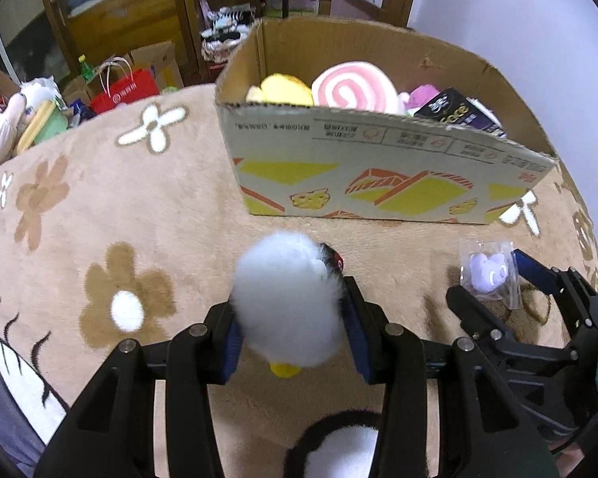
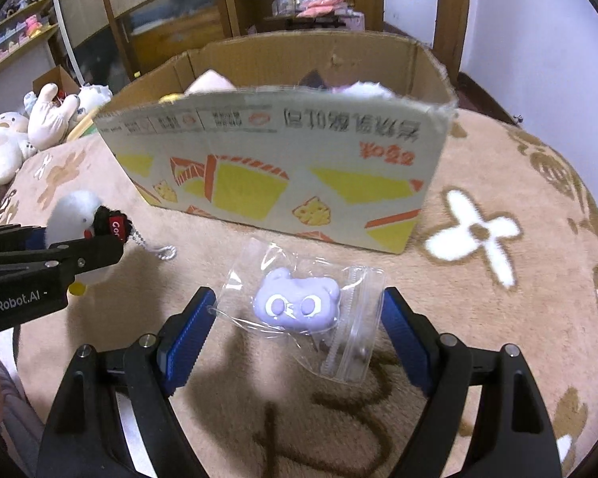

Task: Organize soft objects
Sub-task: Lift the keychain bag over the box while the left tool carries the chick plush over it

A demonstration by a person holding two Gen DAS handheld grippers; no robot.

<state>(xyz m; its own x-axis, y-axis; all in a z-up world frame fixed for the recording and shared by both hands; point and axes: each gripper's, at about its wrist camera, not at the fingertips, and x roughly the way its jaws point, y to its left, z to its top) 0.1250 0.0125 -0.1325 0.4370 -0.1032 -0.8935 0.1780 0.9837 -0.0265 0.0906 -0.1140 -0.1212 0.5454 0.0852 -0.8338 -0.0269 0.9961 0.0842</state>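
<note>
A white fluffy plush with a black head and a yellow foot hangs above the blanket, and my left gripper is shut on it. In the right wrist view the plush and left gripper show at the left, with a ball chain dangling. A purple soft toy in a clear zip bag spans my right gripper, whose blue pads press on the bag's edges; its shadow lies on the blanket below. The bag and right gripper also show in the left wrist view. Behind stands an open cardboard box.
The box holds a pink swirl plush, a yellow plush and a dark carton. A tan flowered blanket covers the surface. A black-and-white plush lies under the left gripper. More plush toys and a red bag sit beyond the left edge.
</note>
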